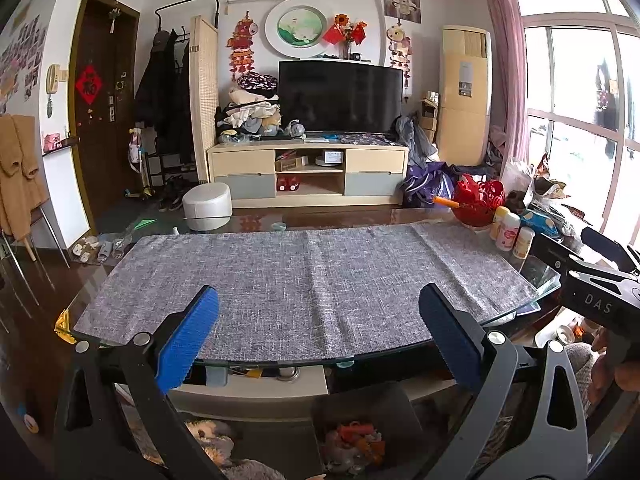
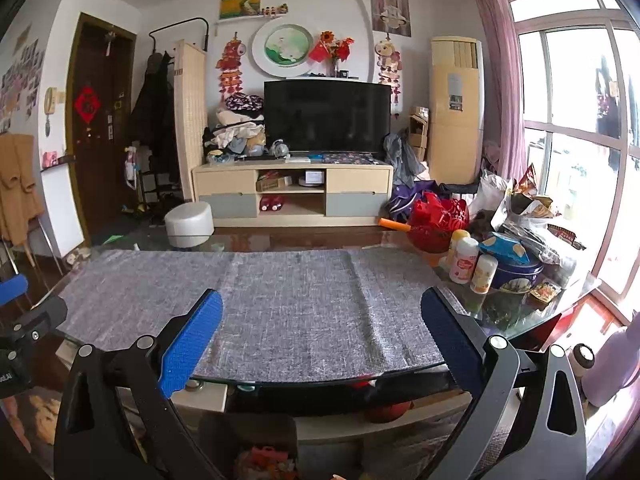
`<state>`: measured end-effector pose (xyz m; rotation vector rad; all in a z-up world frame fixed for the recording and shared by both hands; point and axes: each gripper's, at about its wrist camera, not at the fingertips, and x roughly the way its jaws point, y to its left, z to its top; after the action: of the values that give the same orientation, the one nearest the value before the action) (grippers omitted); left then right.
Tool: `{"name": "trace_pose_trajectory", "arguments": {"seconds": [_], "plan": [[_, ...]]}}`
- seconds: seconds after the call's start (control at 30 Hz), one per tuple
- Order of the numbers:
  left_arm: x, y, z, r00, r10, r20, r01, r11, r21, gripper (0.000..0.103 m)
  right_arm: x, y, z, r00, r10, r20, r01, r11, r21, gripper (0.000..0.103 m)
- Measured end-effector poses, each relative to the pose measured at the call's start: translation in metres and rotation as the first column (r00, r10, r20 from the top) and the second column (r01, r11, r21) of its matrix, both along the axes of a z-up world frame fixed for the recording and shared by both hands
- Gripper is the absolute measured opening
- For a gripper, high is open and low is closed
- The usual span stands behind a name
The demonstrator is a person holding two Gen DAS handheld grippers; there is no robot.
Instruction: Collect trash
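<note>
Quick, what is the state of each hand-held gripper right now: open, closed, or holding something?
Left hand-held gripper: open, holding nothing, above the near edge of the grey mat.
Right hand-held gripper: open, holding nothing.

The bin (image 1: 366, 432) below the counter (image 1: 536, 276) is cut off by the bottom edge and partly covered by the left tool (image 1: 319, 306); its contents are blurred. Bottle (image 2: 464, 260) labels are too small to read. The right tool (image 1: 600, 292) is cut off at the frame edge.
</note>
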<state>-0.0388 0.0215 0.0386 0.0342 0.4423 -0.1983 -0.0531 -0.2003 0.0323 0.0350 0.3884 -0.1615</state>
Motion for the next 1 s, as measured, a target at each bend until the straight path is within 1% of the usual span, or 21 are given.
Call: {"name": "trace_pose_trajectory", "arguments": {"seconds": [1.0], "plan": [[0.0002, 0.0015, -0.0013, 1.0, 0.0, -0.002, 0.0, 1.0, 0.0, 0.095, -0.0005, -0.0009, -0.0032, 1.0, -0.002, -0.004, 0.002, 1.0, 0.003, 0.1]]}}
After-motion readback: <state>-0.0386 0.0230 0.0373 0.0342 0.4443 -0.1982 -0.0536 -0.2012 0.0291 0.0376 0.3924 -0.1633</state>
